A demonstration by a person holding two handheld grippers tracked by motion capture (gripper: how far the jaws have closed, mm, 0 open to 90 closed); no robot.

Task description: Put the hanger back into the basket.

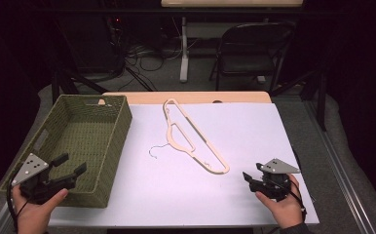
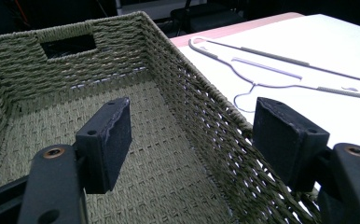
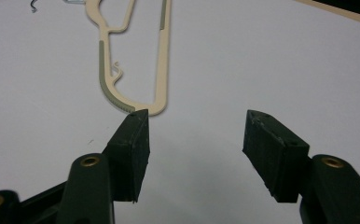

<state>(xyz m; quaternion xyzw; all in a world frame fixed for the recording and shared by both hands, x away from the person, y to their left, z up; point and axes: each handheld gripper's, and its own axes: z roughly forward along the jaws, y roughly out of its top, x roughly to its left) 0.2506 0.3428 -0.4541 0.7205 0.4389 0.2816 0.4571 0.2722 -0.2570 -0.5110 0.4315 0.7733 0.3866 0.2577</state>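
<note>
A cream plastic hanger (image 1: 192, 136) with a thin metal hook lies flat on the white table (image 1: 254, 126), running from the far middle toward the near right. A woven green basket (image 1: 109, 146) stands at the table's left and holds nothing. My left gripper (image 1: 73, 165) hovers open over the basket's near end, its jaws straddling the right wall (image 2: 215, 121). Held near the table's front right corner, my right gripper (image 1: 252, 177) is open with nothing between its pads. It points at the hanger's near end (image 3: 157, 105), just short of it. The hanger (image 2: 280, 70) also lies beyond the basket.
A folding chair (image 1: 252, 48) and a table leg with cables stand on the floor beyond the table. The basket has a handle cut-out (image 2: 68, 44) in its far wall. White table surface lies between the hanger and the front edge.
</note>
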